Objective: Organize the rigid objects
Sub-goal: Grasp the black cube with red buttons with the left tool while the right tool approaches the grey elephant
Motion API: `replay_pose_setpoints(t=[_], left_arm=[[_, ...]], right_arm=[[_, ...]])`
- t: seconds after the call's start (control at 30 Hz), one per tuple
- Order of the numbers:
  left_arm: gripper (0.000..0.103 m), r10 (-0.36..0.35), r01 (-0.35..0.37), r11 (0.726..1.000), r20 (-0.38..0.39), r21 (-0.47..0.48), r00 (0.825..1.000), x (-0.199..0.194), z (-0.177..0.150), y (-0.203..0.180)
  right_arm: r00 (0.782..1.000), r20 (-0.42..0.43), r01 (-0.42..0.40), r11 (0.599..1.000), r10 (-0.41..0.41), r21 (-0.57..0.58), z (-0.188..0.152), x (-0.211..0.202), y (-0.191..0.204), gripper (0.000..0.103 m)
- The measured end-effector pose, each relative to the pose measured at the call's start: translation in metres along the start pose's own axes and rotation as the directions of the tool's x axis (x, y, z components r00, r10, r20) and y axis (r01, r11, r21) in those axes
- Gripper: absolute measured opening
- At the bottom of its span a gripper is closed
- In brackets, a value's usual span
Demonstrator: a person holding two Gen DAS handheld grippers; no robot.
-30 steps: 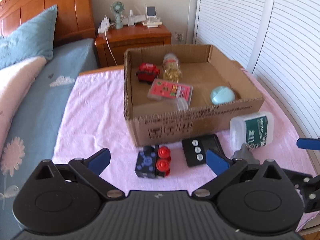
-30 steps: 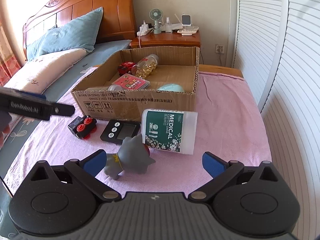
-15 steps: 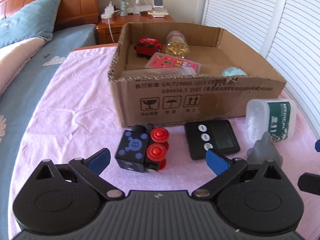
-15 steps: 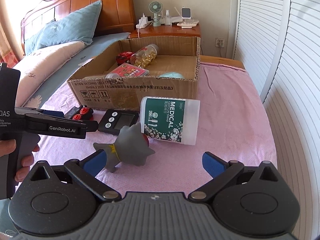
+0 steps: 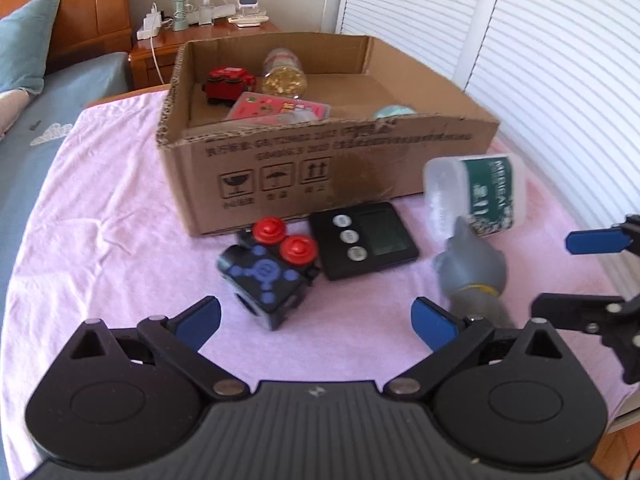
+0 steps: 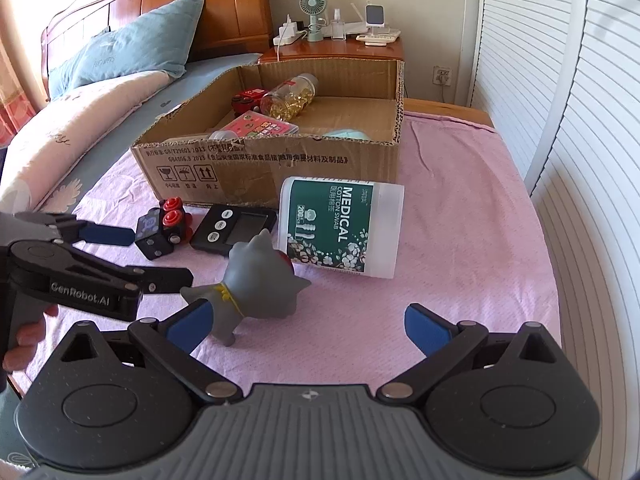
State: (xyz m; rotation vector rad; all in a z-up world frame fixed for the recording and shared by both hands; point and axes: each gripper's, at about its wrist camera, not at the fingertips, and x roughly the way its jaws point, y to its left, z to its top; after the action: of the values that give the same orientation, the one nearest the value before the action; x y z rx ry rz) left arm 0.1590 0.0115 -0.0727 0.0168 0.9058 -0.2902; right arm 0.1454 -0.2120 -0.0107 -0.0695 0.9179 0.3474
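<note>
Black hand-held gripper (image 5: 316, 318), blue pads (image 5: 198, 320), silver screws.

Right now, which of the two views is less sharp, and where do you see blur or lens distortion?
Left wrist view: softer, motion blur smears the cotton swab container and the grey cat figure; the print on the cardboard box is hard to read. Right wrist view: sharp, the container label reads clearly. Both: fisheye bends the louvered doors and darkens the corners.
</note>
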Motion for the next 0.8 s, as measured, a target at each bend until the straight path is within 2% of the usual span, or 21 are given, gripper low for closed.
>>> replay_pose_setpoints(t=[0.13,0.3,0.4,0.53,0.63,0.8], left_arm=[[0.100,0.027,-0.027,0.999,-0.031,0.019,0.999,0.008,-0.002,0.009],[0.101,0.053,-0.051,0.996,-0.014,0.079,0.999,0.009,-0.005,0.013],[0.101,0.036,-0.036,0.994,0.001,0.101,0.999,0.012,-0.003,0.017],[0.100,0.010,-0.012,0.991,0.019,0.132,1.000,0.018,0.003,0.021],[0.096,-0.009,0.004,0.988,0.031,0.153,0.999,0.021,0.007,0.021],[0.080,-0.049,0.040,0.980,0.041,0.194,0.998,0.021,0.011,0.017]], right_arm=[[0.999,-0.026,-0.025,0.997,0.023,-0.078,-0.010,0.008,0.005,0.103],[0.996,-0.083,-0.025,0.991,0.014,-0.134,-0.023,0.026,0.010,0.103],[0.998,-0.064,0.003,0.983,-0.015,-0.186,-0.028,0.029,0.018,0.103],[0.999,-0.052,-0.001,0.984,-0.009,-0.180,-0.029,0.032,0.019,0.103],[0.999,-0.042,-0.001,0.984,-0.006,-0.180,-0.030,0.032,0.019,0.103],[1.000,-0.029,-0.002,0.984,-0.004,-0.181,-0.030,0.032,0.018,0.103]])
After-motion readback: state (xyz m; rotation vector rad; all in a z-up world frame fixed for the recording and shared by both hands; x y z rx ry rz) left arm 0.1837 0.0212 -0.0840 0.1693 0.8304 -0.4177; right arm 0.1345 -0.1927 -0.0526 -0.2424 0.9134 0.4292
